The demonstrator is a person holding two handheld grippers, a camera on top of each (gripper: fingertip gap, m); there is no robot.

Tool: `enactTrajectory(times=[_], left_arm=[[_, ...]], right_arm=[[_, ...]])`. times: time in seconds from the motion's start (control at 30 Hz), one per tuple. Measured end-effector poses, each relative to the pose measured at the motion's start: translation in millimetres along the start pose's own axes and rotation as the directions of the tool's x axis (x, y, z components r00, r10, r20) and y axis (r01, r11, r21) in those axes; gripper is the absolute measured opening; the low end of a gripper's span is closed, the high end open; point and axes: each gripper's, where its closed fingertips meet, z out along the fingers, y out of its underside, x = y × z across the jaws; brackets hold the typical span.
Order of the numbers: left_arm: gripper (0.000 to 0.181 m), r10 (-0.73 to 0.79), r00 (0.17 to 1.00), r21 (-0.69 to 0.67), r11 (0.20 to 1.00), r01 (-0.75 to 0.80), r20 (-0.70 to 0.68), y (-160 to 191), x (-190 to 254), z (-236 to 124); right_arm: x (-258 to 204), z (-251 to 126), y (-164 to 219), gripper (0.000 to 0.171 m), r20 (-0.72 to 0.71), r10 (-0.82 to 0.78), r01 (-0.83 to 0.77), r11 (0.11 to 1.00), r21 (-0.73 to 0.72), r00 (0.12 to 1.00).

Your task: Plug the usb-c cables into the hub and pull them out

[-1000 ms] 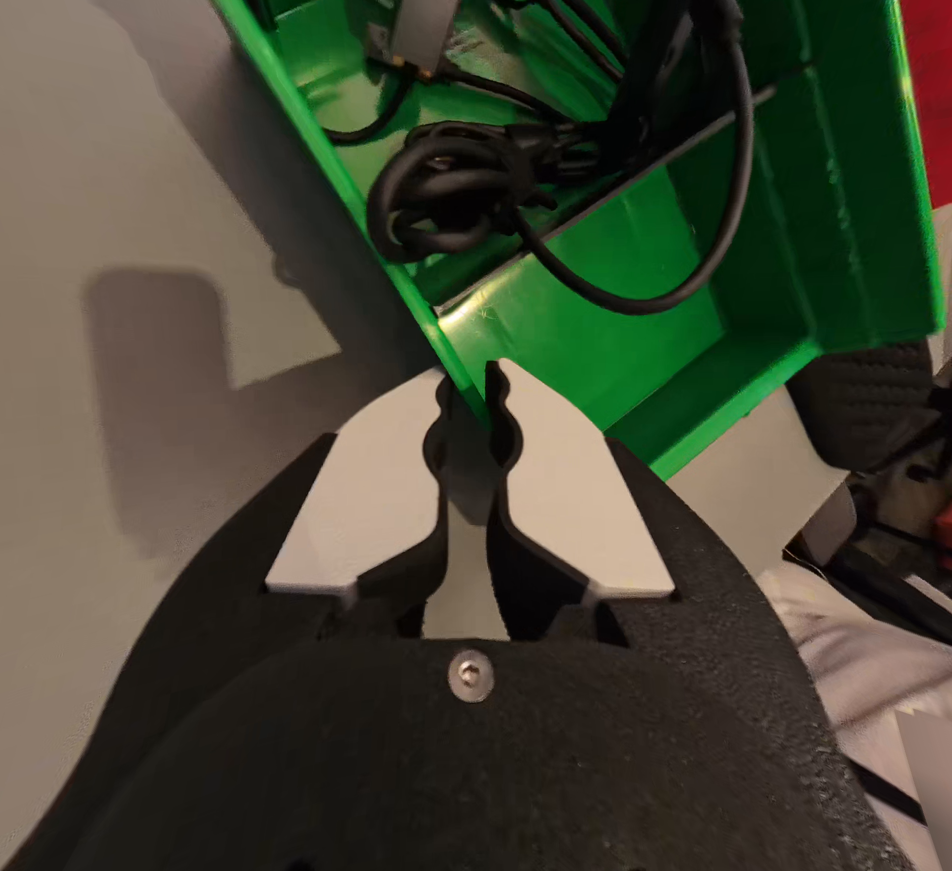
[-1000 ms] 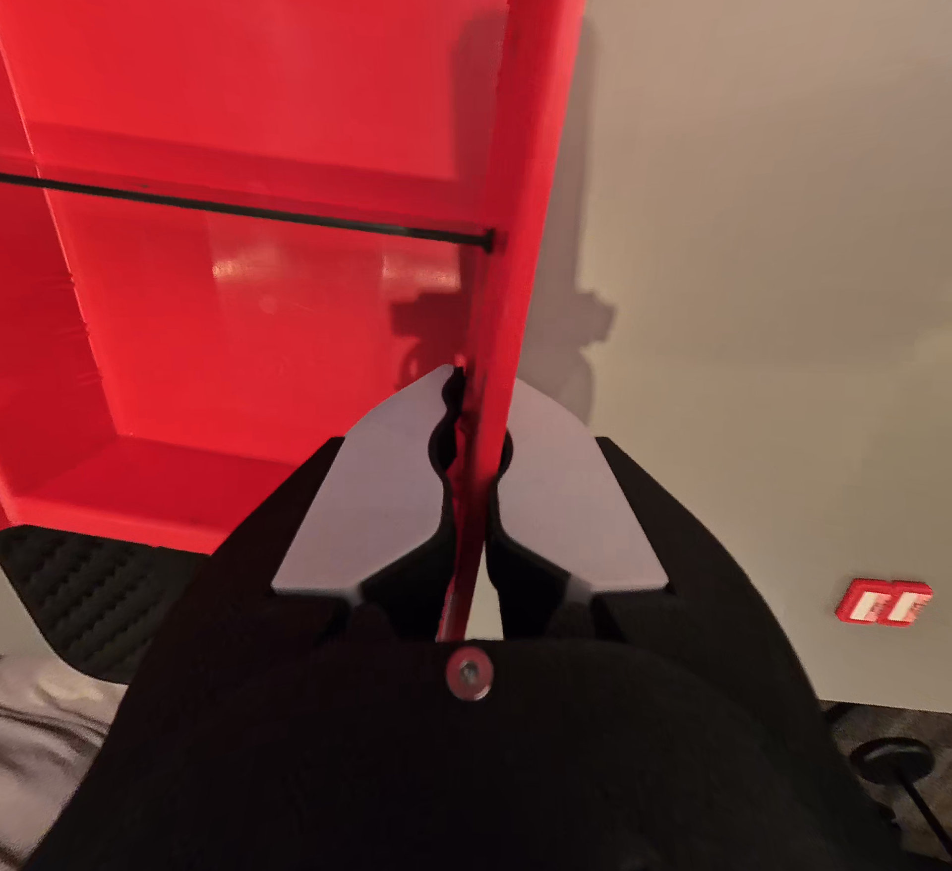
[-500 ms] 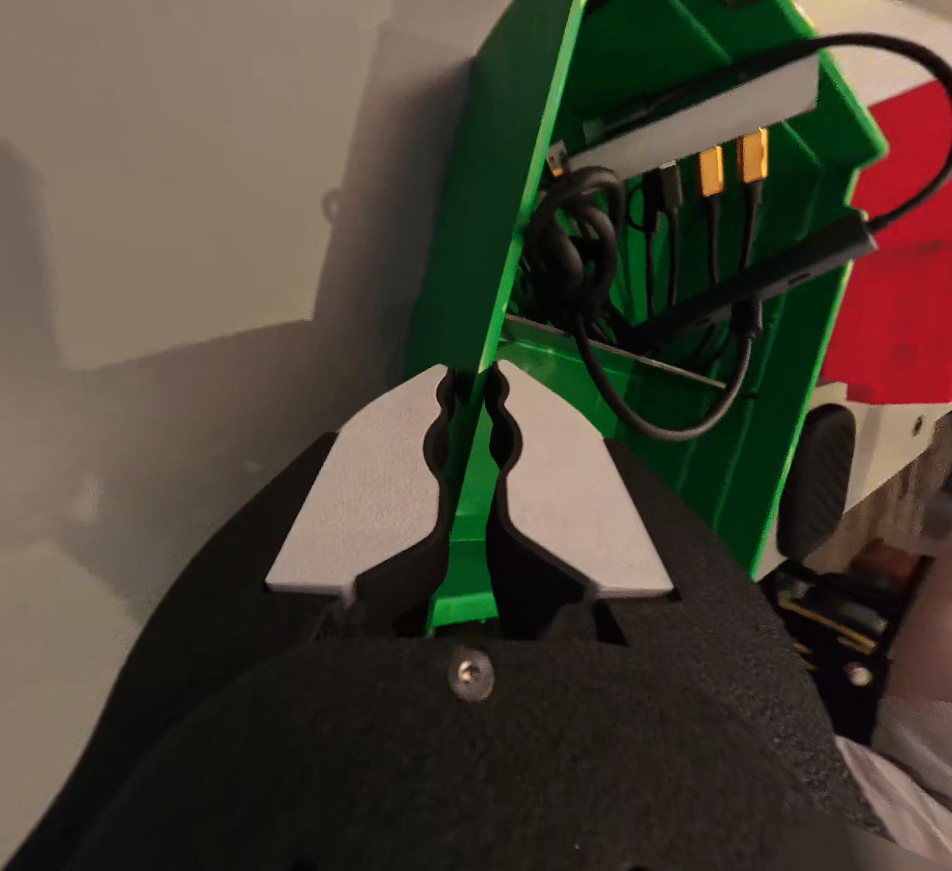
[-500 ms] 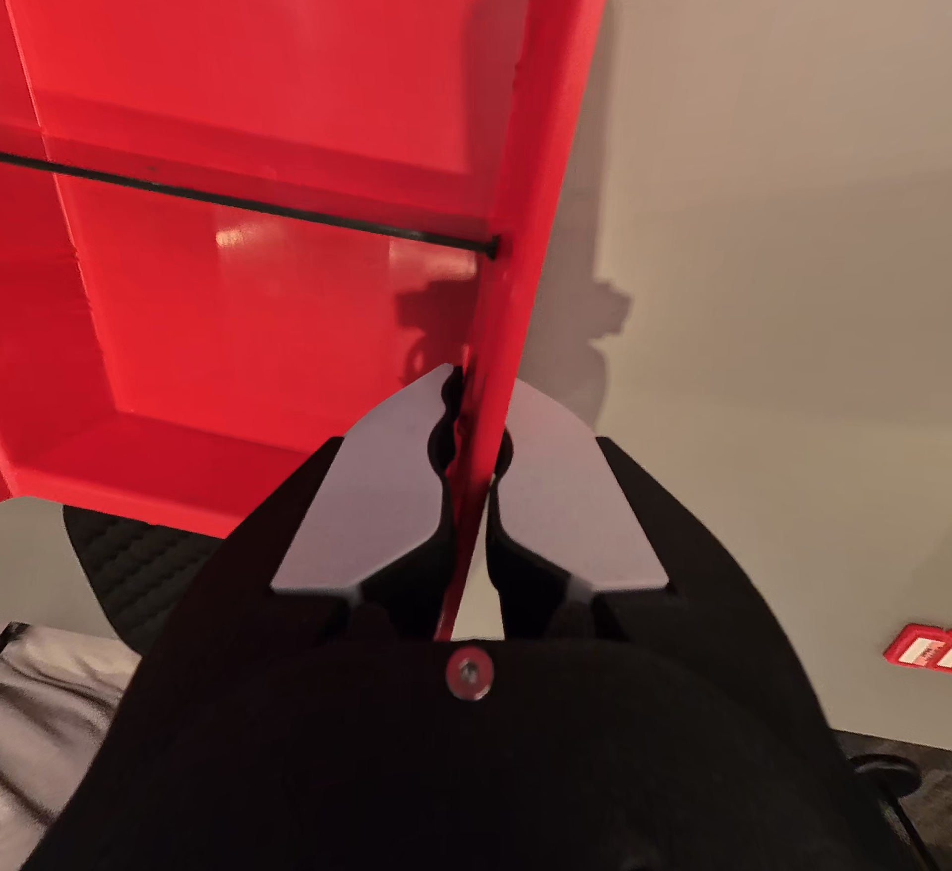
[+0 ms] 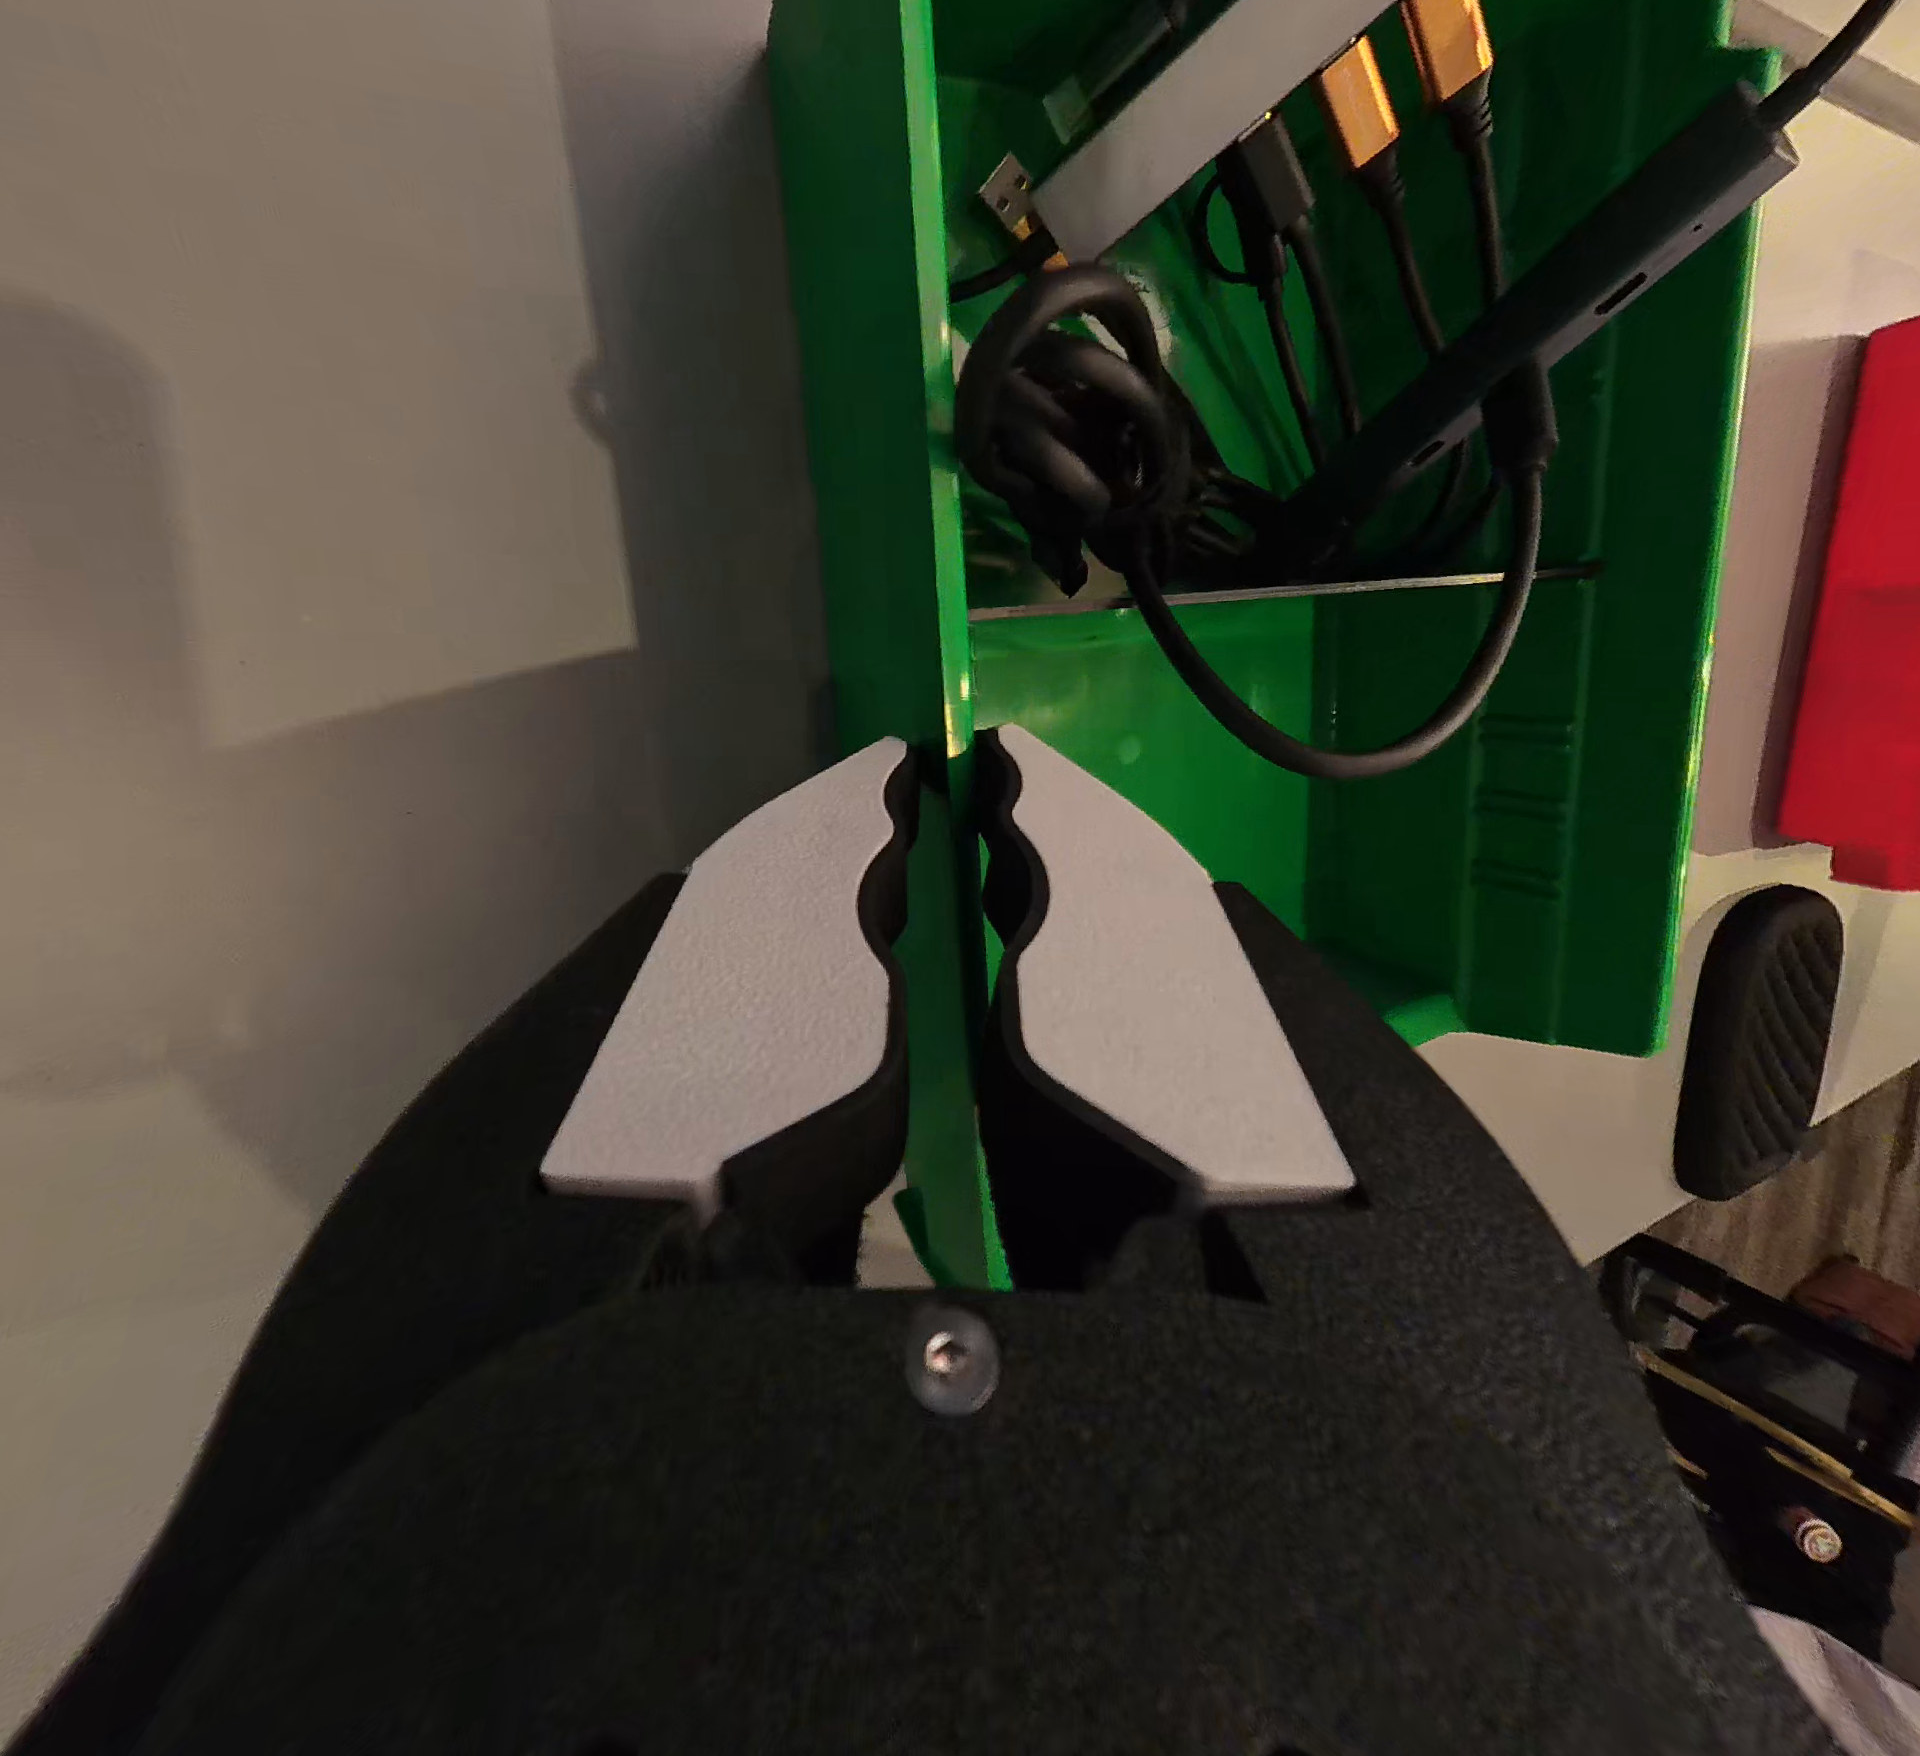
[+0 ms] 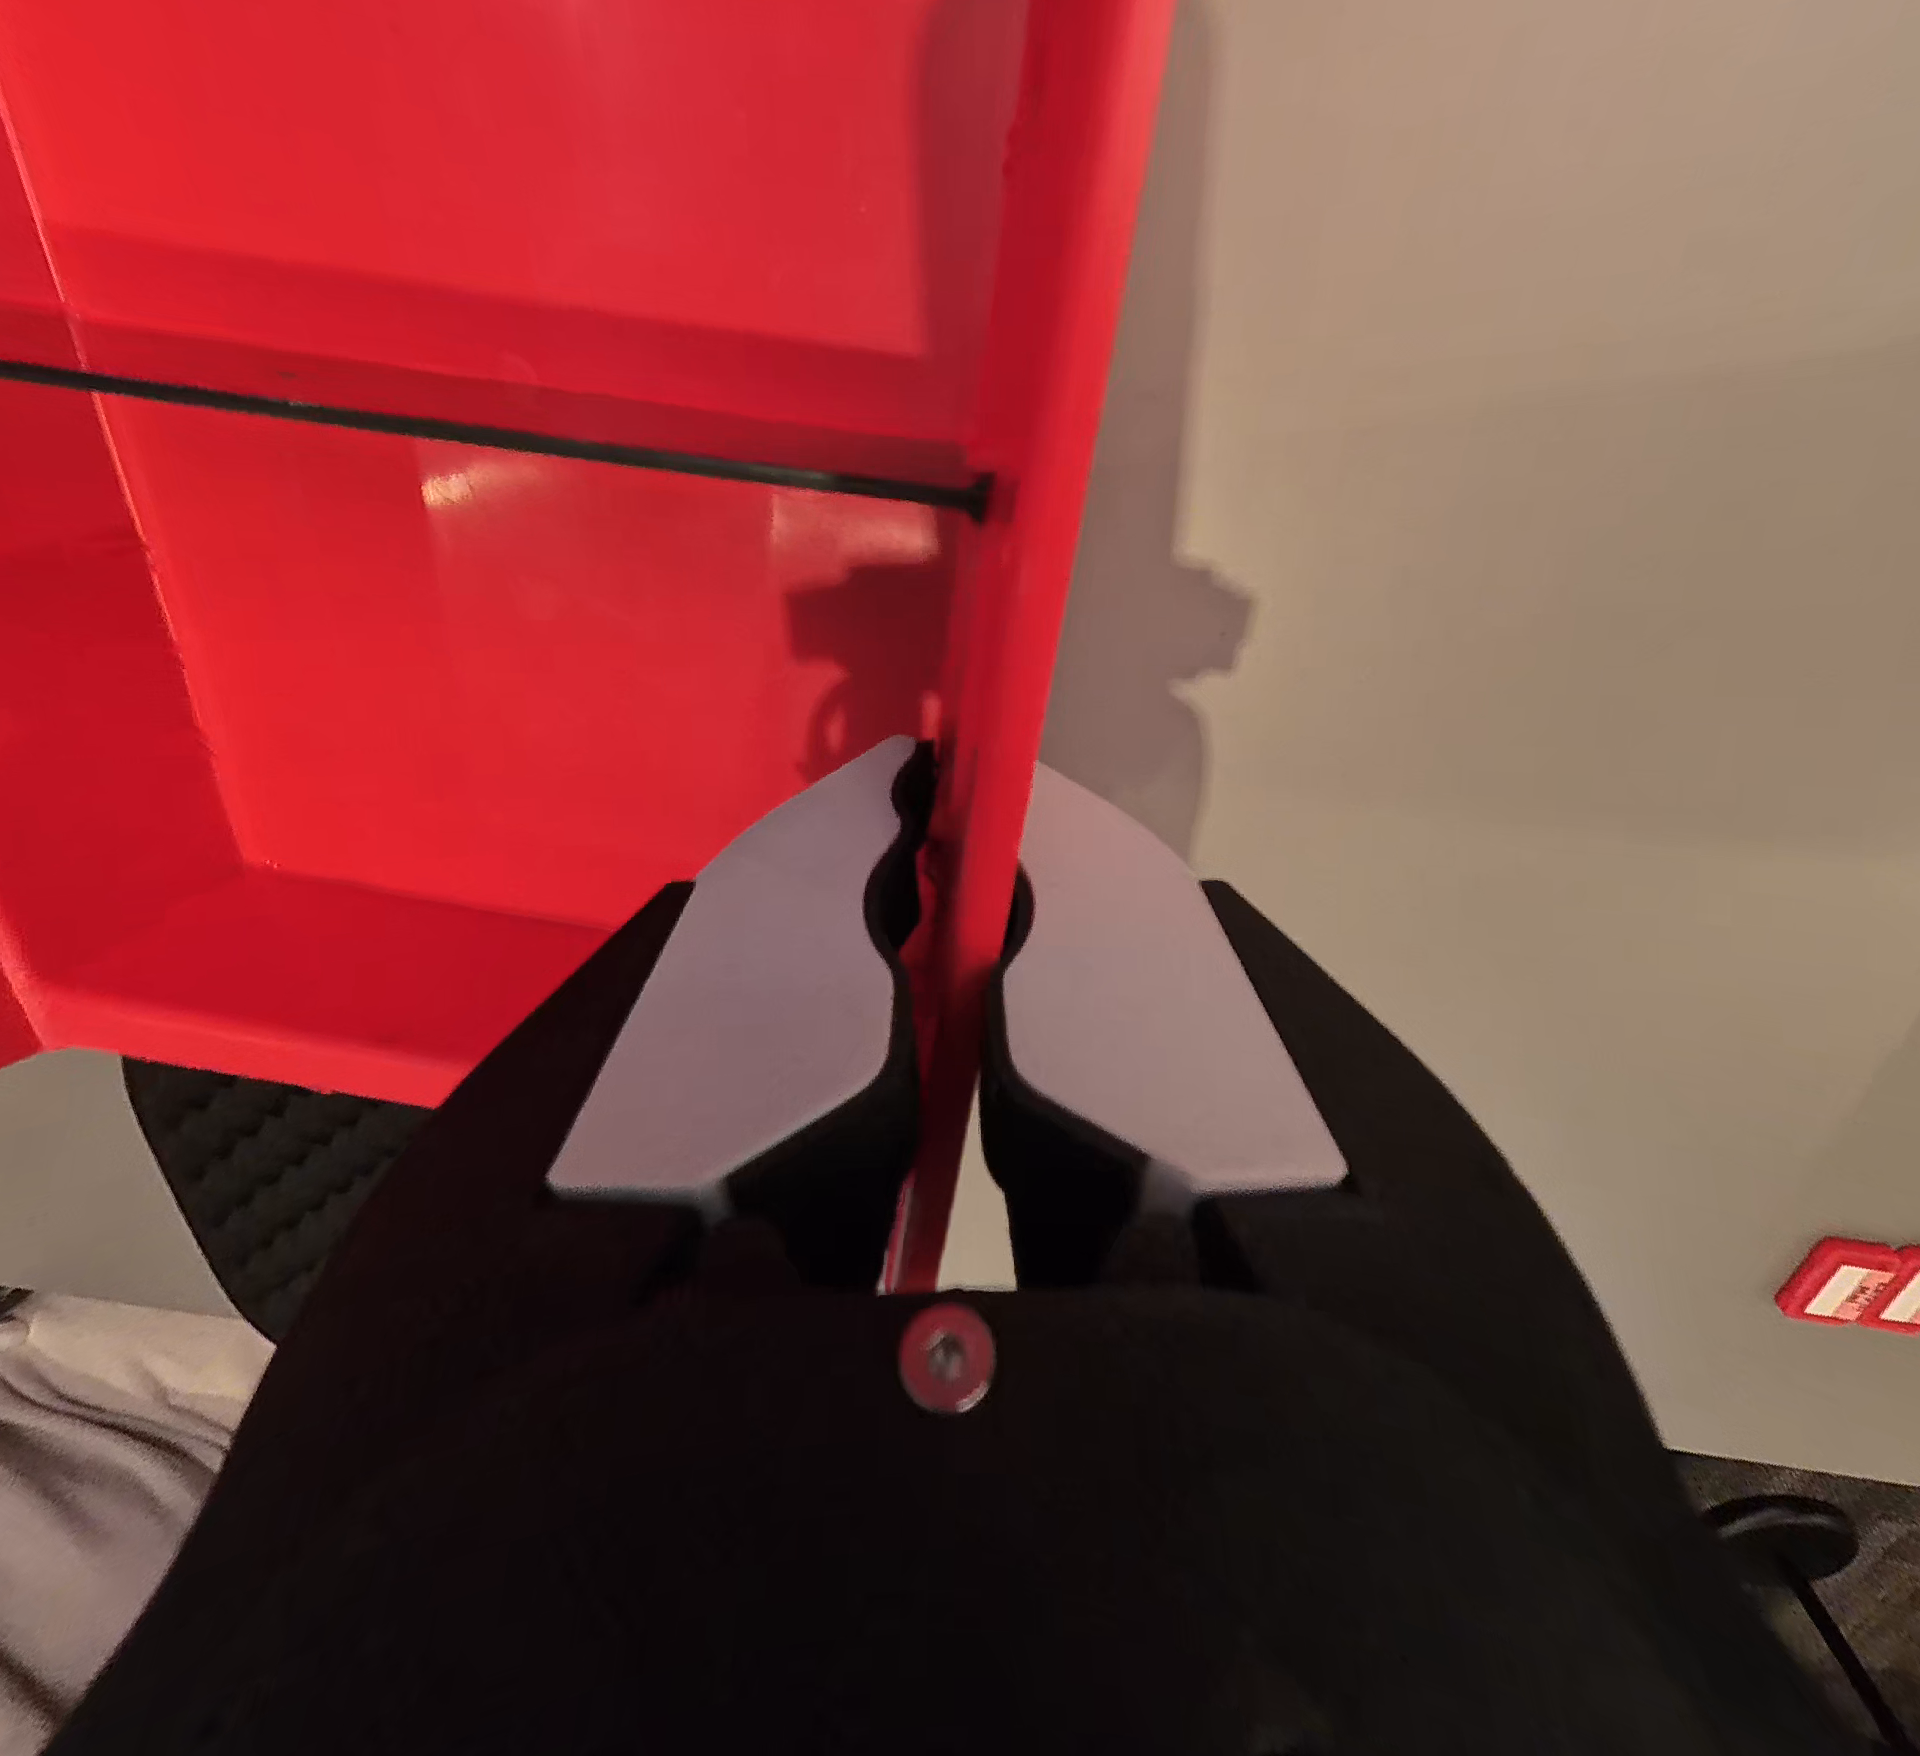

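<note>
My left gripper is shut on the side wall of a green bin and holds it tilted. Inside lie a light grey hub with two orange-ended cables and a dark cable plugged in, a dark grey hub with a black cable looping over the divider, and a coiled black cable bundle. My right gripper is shut on the right side wall of a red bin. The red bin has nothing in it but a thin black divider.
Both bins are over a pale grey table. The red bin also shows at the right of the left wrist view. A black textured pad sits at the table's near edge. A small red-and-white tag lies at the right. Some 75 centimetres of space lies between my two pairs of fingers. The small red-and-white tag sits 35 centimetres or so from the ends of my right fingers.
The green bin has swung round in my left gripper, so its gripped wall now stands upright in view and the hubs and cables show more closely. The red bin has barely shifted.
</note>
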Motion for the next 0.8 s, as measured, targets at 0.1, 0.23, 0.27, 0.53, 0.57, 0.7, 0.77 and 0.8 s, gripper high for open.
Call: enactTrajectory(times=[0.1,0.23,0.27,0.53,0.57,0.7,0.77,0.8], left_arm=[[0.009,0.0,1.0,0.006,1.0,0.0,-0.022,0,0,0],[0.01,-0.021,0.997,0.017,1.0,0.022,-0.07,0,1,-1],[0.01,-0.025,0.997,0.018,0.999,0.026,-0.073,0,0,-1],[0.01,-0.031,0.998,0.012,0.999,0.032,-0.063,3,-4,-5],[0.01,-0.035,0.997,0.011,0.999,0.036,-0.064,3,-4,-5],[0.01,-0.043,0.997,0.015,0.999,0.044,-0.07,4,-5,-6],[0.01,-0.037,0.997,0.015,0.999,0.038,-0.069,4,-5,-6],[0.01,-0.038,0.997,0.016,0.999,0.039,-0.069,3,-5,-6]], right_arm=[[0,1,-6,0.008,0.006,0.027,-0.027,1.0,0.013,1.0],[3,2,-10,0.007,0.018,0.061,-0.062,0.998,0.014,0.998],[4,2,-12,0.007,0.017,0.069,-0.069,0.997,0.016,0.997],[-3,3,-9,0.007,0.006,0.093,-0.093,0.995,0.03,0.996],[-5,3,-9,0.007,0.006,0.083,-0.083,0.996,0.035,0.997],[-8,4,-9,0.007,0.001,0.059,-0.059,0.997,0.045,0.998],[-7,4,-10,0.006,0.011,0.053,-0.053,0.997,0.049,0.999],[-8,4,-10,0.006,0.016,0.049,-0.05,0.997,0.052,0.999]])
